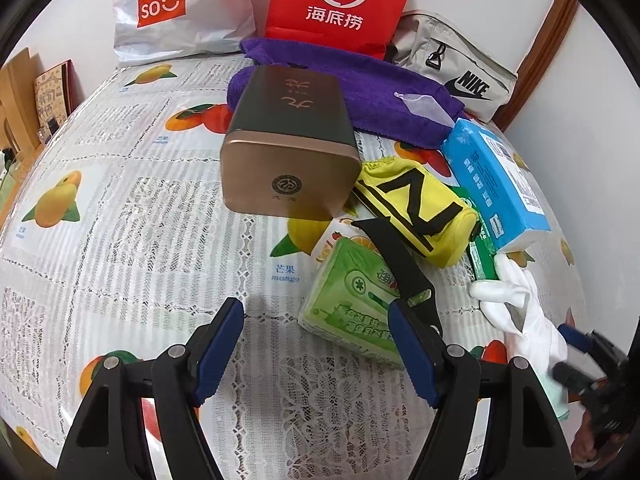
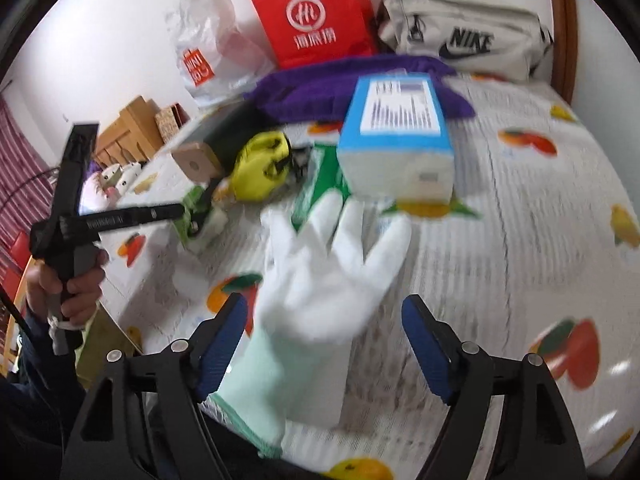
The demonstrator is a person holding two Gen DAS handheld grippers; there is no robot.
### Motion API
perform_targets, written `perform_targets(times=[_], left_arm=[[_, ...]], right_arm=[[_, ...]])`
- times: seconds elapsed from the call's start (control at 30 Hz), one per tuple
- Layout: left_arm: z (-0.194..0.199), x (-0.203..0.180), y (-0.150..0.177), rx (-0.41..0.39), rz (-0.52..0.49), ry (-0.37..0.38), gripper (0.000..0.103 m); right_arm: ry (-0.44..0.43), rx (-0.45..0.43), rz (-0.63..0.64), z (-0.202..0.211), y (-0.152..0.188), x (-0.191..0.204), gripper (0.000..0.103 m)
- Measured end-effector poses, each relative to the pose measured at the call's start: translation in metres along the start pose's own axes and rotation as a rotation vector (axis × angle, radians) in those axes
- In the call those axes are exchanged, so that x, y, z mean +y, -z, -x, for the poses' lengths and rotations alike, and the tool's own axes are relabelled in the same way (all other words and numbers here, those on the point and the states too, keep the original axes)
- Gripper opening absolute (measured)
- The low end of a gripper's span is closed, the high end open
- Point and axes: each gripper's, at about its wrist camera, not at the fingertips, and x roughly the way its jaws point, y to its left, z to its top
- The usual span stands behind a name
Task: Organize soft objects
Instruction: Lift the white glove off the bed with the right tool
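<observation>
My left gripper [image 1: 320, 348] is open and empty above the fruit-print tablecloth, just left of a green tissue pack [image 1: 352, 300] crossed by a black strap [image 1: 400, 264]. Behind it lie a yellow pouch [image 1: 420, 208], a blue tissue box [image 1: 496, 184] and a purple towel [image 1: 360, 92]. My right gripper [image 2: 324, 344] is open, with a white glove [image 2: 320, 280] lying between its fingers on the table; the view is blurred. The glove [image 1: 528, 312] also shows at the right of the left wrist view. The blue box [image 2: 396, 136] stands beyond the glove.
A bronze tin [image 1: 288, 144] lies mid-table. A Miniso bag [image 1: 176, 8], a red paper bag [image 1: 340, 0] and a grey Nike bag [image 1: 452, 68] stand against the back wall. A green packet [image 2: 320, 184] lies under the blue box. Wooden furniture [image 2: 132, 128] stands left.
</observation>
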Motion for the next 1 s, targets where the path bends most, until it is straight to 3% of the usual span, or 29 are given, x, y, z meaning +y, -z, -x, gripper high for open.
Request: perform_targets(times=[0.1, 0.17, 0.3, 0.37, 0.47, 0.63, 0.77, 0.93, 1.0], left_arm=[[-0.001, -0.003, 0.001, 0.003, -0.007, -0.002, 0.073], [-0.001, -0.003, 0.002, 0.006, -0.010, -0.007, 0.073], [-0.002, -0.002, 0.001, 0.011, -0.006, -0.019, 0.073], [-0.001, -0.001, 0.000, 0.009, -0.004, -0.020, 0.073], [0.000, 0.001, -0.002, 0.005, -0.001, -0.022, 0.073], [-0.001, 0.000, -0.002, 0.008, -0.007, -0.023, 0.073], [-0.002, 0.002, -0.003, 0.009, 0.003, -0.021, 0.073], [-0.002, -0.002, -0.002, 0.009, -0.012, -0.016, 0.073], [-0.001, -0.001, -0.001, 0.009, -0.013, -0.019, 0.073]], right_arm=[[0.024, -0.022, 0.011, -0.007, 0.007, 0.006, 0.067], [0.006, -0.041, 0.018, -0.010, 0.006, 0.009, 0.047], [0.031, -0.097, 0.038, -0.016, -0.007, 0.017, 0.036], [0.031, -0.138, 0.070, -0.014, -0.017, 0.024, 0.023], [0.056, -0.211, 0.129, -0.007, -0.028, 0.035, 0.021], [0.060, -0.192, 0.151, -0.014, -0.038, 0.037, 0.018], [0.017, -0.236, 0.177, -0.001, -0.037, 0.043, 0.018], [0.014, -0.128, 0.158, -0.021, -0.040, 0.044, 0.023], [0.009, -0.128, 0.152, -0.021, -0.037, 0.045, 0.025]])
